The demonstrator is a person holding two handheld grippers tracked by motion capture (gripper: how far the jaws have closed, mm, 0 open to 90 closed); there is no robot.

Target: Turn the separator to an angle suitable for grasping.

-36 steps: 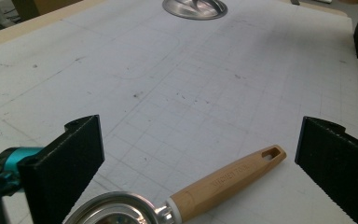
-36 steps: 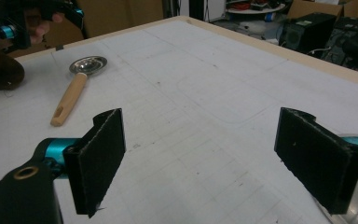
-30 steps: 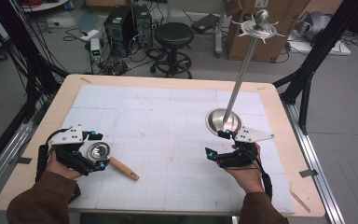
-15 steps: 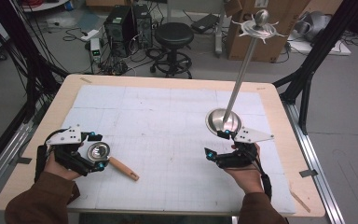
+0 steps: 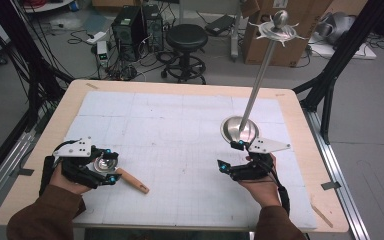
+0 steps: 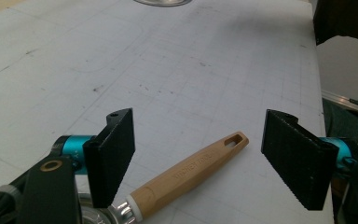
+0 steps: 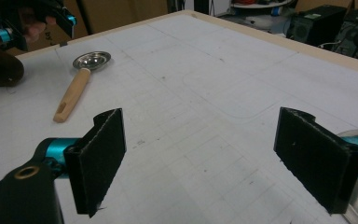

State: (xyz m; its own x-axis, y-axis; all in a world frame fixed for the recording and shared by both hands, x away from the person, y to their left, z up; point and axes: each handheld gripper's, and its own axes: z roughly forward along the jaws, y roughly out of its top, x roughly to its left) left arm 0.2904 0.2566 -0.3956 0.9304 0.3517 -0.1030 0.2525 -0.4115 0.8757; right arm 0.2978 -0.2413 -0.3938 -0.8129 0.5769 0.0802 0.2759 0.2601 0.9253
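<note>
The wooden-handled scoop (image 6: 186, 175) lies flat on the desk (image 5: 180, 87) near its front left corner, handle between the jaws of the left hand-held gripper (image 6: 205, 154), which have just been closing yet stand clear of the wood. The right hand-held gripper (image 7: 214, 158) is spread wide, nothing between, just beside the metal stand (image 5: 240, 129).

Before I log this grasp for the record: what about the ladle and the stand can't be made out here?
- Ladle bowl: cut off by the bottom edge in the left gripper view; partly covered by the left claw in the high view.
- Handle lettering: too blurred to read.
- Stand base: cropped in both gripper views.
</note>
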